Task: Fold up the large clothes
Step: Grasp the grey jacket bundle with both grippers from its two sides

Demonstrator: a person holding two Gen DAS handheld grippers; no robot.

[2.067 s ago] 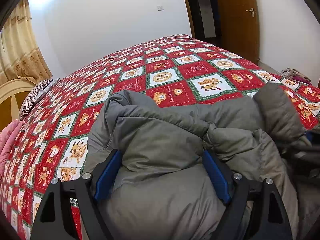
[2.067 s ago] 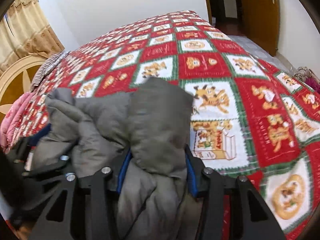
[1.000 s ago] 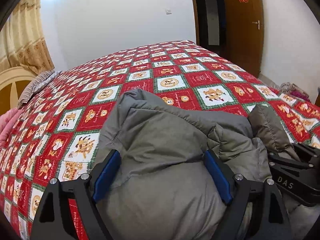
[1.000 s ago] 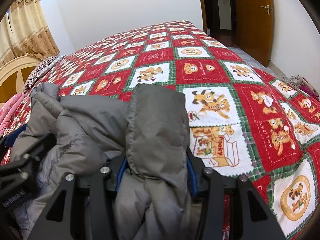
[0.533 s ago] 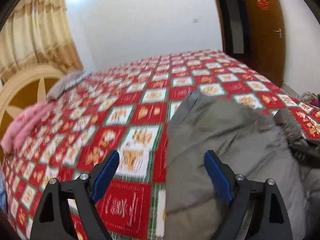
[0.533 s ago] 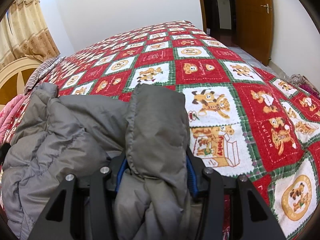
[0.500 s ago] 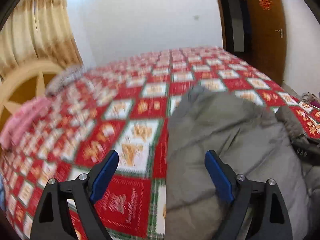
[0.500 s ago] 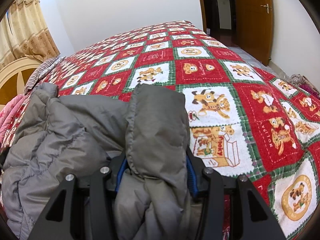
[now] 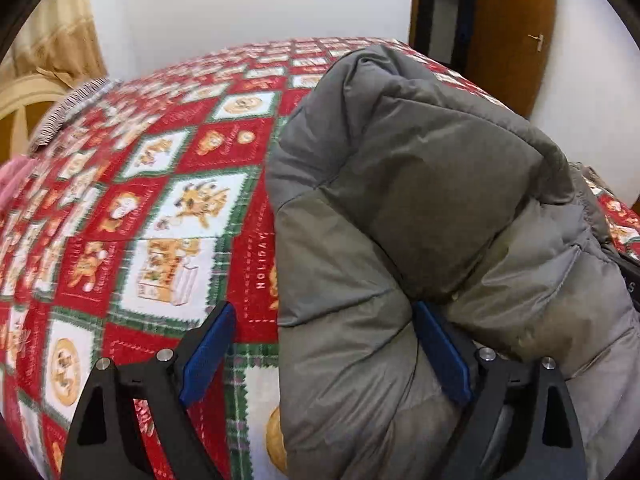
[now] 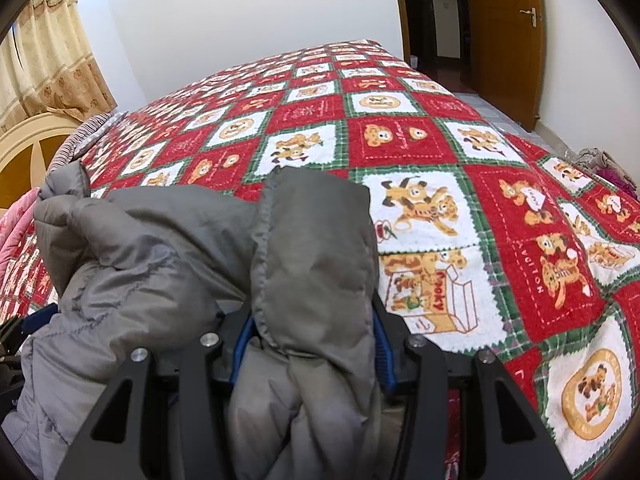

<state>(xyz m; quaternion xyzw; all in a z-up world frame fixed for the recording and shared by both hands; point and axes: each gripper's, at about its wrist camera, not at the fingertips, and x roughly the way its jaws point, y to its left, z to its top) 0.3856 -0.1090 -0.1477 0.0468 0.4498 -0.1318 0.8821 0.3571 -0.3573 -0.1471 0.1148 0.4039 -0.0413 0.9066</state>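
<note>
My left gripper (image 9: 324, 352) stands wide, and its jaws have just been opening further. The grey padded jacket (image 9: 420, 220) bulges in from the right between them. The right blue pad (image 9: 442, 356) lies against the padding. The left blue pad (image 9: 208, 346) is apart from it, with bare bedspread (image 9: 160, 208) in the gap, so nothing is gripped on this side.

My right gripper (image 10: 312, 340) is clenched on a thick fold of the jacket (image 10: 316, 240). Grey fabric is packed between both pads and spills over the top of the fingers.

On progress, I'd say we're midway at best. The jacket sits bunched on the near part of the red, white and green bedspread (image 10: 440, 140). From the right wrist view it looks gathered into a puffy heap, one flap doubled over toward me. It is not a flat, squared bundle. I can't see the sleeves or the hem well enough to say which folds are in. What's left, as I judge it, is a fresh grip for my left side, then bringing the loose bulk over and flattening it.

From the left gripper, the jacket lies ahead and to the right, rising high past my right finger. From the right gripper it lies dead ahead and off to the left.
</note>
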